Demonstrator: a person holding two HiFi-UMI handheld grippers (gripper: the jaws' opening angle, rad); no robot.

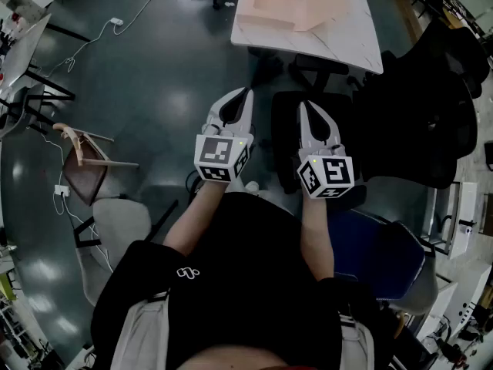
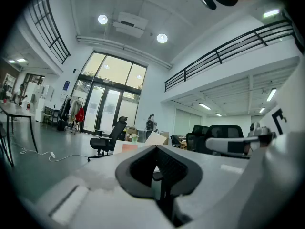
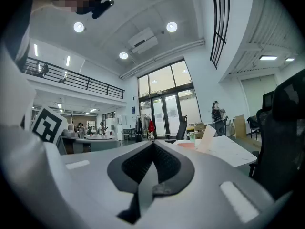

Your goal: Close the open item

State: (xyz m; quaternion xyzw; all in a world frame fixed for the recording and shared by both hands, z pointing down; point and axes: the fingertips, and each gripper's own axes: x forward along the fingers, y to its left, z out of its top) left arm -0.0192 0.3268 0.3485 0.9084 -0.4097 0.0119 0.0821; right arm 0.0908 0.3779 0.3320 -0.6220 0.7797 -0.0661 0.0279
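Note:
An open cardboard box with raised flaps sits on a white table at the far side of the head view. It is well ahead of both grippers. My left gripper is held in the air at waist height, shut and empty, and points toward the table. Beside it my right gripper is likewise shut with nothing between its fingers. In the left gripper view the box shows small beyond the closed tips of the left gripper. The right gripper view shows a box flap past the right gripper.
A black office chair stands on the floor between me and the table. A larger black chair is at the right and a blue seat lies near my right elbow. A wooden chair and floor cables are at the left.

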